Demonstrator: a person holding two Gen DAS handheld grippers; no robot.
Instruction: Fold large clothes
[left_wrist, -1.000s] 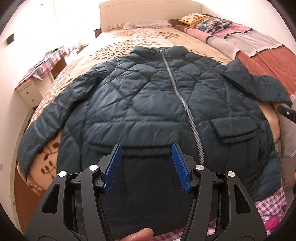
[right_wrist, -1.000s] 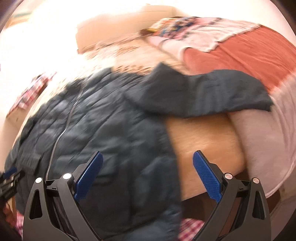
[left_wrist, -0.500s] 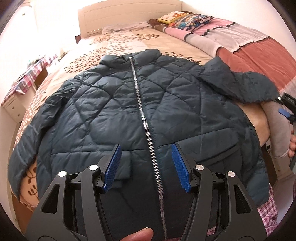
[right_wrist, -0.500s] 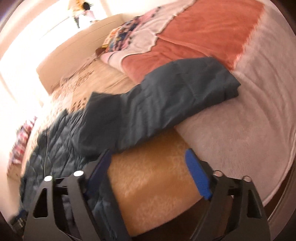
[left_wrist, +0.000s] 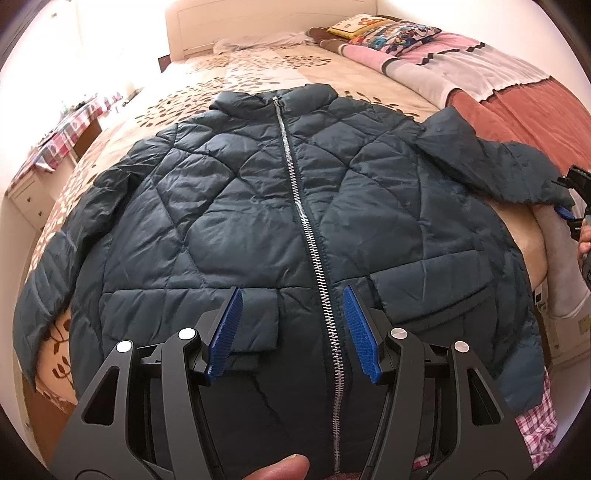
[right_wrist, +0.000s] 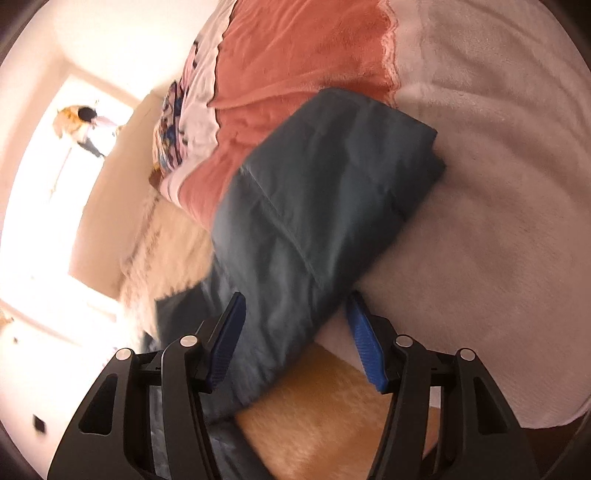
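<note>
A dark quilted jacket (left_wrist: 295, 221) lies face up and zipped on the bed (left_wrist: 258, 70), its hem hanging over the near edge and its collar toward the headboard. The left gripper (left_wrist: 291, 332) hovers above the lower front with jaws partly apart and nothing between them, the zip (left_wrist: 314, 251) running just inside its right finger. One sleeve (right_wrist: 325, 206) stretches sideways over the bed's corner onto a pale blanket (right_wrist: 498, 221), its cuff edge lying free. The right gripper (right_wrist: 295, 336) straddles that sleeve; its jaws have just been closing, the cloth sits between the blue pads, but whether they press it I cannot tell. Bare bedding lies beyond the collar.
</note>
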